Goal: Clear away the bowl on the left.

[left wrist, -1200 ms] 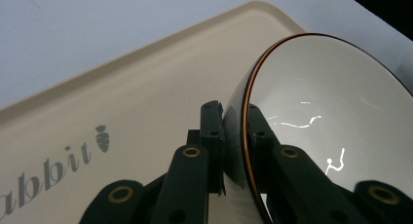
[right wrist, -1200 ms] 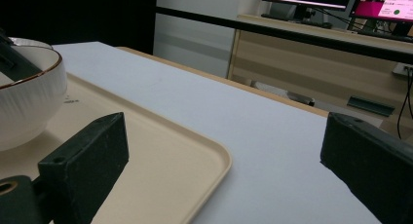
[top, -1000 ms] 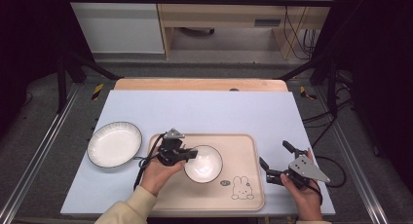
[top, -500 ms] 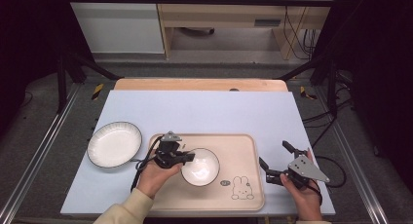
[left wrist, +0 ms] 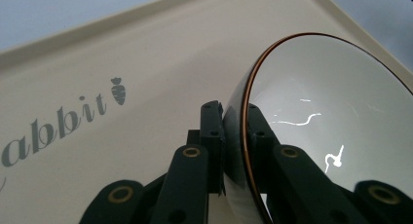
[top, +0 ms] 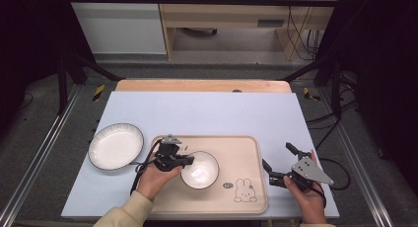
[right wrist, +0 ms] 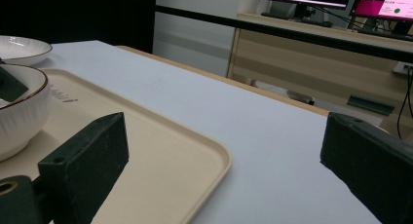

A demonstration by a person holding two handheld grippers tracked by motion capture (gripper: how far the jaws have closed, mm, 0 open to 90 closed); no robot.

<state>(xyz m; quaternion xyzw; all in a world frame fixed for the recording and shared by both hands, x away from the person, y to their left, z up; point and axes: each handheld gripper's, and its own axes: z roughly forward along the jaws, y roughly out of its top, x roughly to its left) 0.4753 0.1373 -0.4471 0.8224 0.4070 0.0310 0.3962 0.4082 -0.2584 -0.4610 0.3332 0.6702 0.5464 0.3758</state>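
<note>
Bowl (top: 200, 170) sat on the cream tray (top: 246, 148) at lower centre of the high view, and we had its left rim pinched in the left gripper (top: 186, 160), one jaw inside the rim and one against the outer wall. In the left gripper view the brown-edged rim (left wrist: 243, 136) ran straight between the two black jaws, which were pressed tight on the thin wall. We judged that this edge grip was chosen because the bowl was too wide to span, and a bite on the rim let us lift or drag it without reaching under it.

Our right gripper (top: 279, 164) waited at the lower right of the frame, just off the tray's right edge, its jaws spread wide with nothing between them. In the right gripper view they framed the bare tray corner (right wrist: 214, 158) and the pale blue table (right wrist: 253, 131).

A white plate (top: 116, 146) lay to the left of the tray, near the bowl but apart from it. A printed rabbit (top: 243, 190) marked the tray's lower right. We thought the tray's raised lip was the main thing in the way of any move toward the plate.
</note>
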